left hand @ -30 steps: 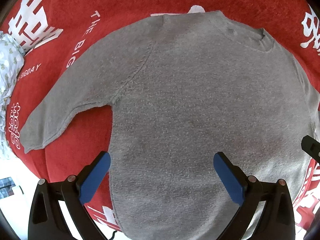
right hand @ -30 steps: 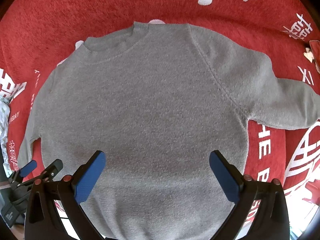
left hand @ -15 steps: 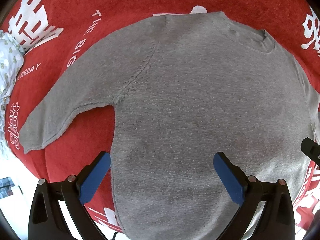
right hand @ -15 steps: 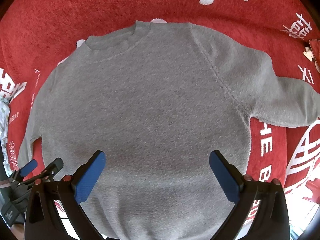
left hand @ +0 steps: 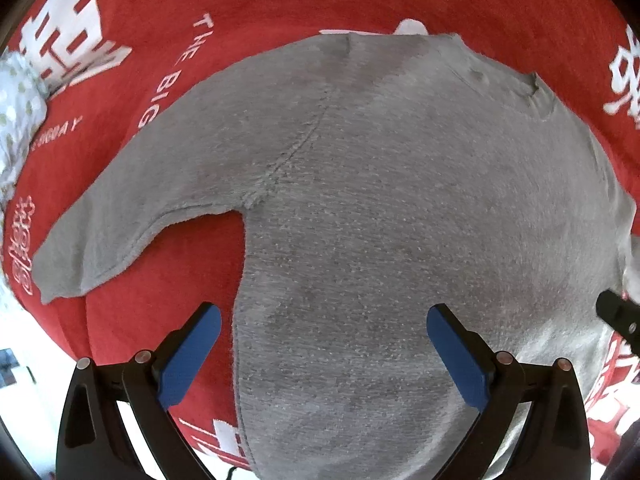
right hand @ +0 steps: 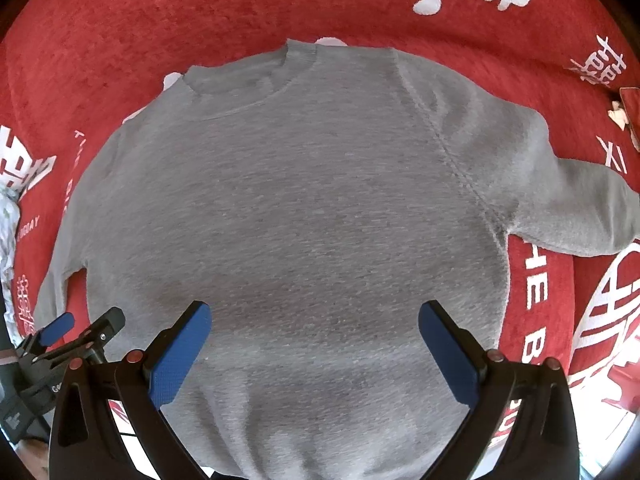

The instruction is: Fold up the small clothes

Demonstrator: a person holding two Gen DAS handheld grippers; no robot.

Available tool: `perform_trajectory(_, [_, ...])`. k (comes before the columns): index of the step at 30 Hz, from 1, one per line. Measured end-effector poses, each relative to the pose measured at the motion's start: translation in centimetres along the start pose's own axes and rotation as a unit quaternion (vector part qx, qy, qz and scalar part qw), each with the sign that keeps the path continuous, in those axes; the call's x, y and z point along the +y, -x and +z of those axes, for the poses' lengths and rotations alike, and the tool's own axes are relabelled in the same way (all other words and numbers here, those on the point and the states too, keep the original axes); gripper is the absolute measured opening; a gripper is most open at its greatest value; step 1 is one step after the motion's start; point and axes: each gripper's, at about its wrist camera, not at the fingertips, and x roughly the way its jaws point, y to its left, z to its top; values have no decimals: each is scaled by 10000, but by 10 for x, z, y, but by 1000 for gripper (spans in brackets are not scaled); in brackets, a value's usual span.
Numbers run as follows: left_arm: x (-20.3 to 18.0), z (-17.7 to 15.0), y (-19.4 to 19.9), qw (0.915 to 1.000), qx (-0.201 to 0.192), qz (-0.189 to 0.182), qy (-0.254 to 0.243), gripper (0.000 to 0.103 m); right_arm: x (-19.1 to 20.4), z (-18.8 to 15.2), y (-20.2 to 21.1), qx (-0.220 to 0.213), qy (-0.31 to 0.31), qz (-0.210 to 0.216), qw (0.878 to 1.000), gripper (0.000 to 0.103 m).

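A small grey sweater (left hand: 380, 220) (right hand: 296, 208) lies flat on a red cloth, neck away from me and both sleeves spread out. My left gripper (left hand: 324, 320) hovers open over the sweater's lower left part, its left finger above the red cloth beside the side seam. My right gripper (right hand: 316, 316) hangs open over the lower middle of the body, nothing between its blue pads. The left sleeve (left hand: 132, 216) angles down to the left; the right sleeve (right hand: 572, 208) reaches toward the right edge. In the right wrist view the left gripper (right hand: 80, 328) shows at the lower left.
The red cloth (left hand: 280, 12) (right hand: 160, 20) with white lettering covers the surface all around the sweater. A pale spotted fabric (left hand: 16, 104) lies at the far left edge. A small red and white item (right hand: 628, 108) sits at the far right.
Both views have shifted slightly closer to the sweater, which sits a little lower and larger in frame. Both grippers stay open; the sweater has not been touched.
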Motion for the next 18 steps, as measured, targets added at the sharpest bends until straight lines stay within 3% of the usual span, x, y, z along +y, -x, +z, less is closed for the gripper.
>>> perform_trajectory(7, [49, 7, -2, 9967, -198, -482, 629, 103, 23, -4, 2, -50, 166, 90, 9998, 103])
perform_trajectory(11, [109, 1, -7, 9895, -377, -713, 1203, 103, 48, -9, -1, -49, 442, 240, 9987, 103])
perform_trajectory(15, [182, -18, -20, 9764, -567, -696, 1963, 103, 81, -18, -7, 30, 802, 345, 9962, 103])
perform_trajectory(18, [236, -37, -34, 9619, -734, -550, 2577, 103, 104, -25, -12, 83, 1036, 414, 9937, 103])
